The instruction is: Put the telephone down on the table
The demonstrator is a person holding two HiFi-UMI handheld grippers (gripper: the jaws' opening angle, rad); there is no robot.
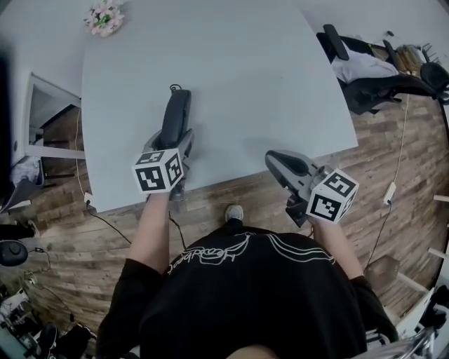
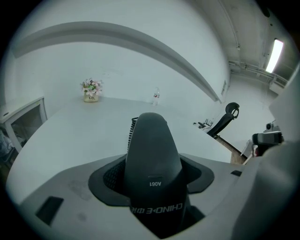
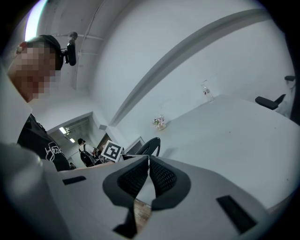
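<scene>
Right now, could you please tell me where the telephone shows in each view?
Head view: the telephone is left of centre, in the left gripper, over the table.
Left gripper view: bottom centre, clamped between the jaws.
Right gripper view: left of centre, just beyond the jaws.
Shared landmark: the flowers at the table's far side.
</scene>
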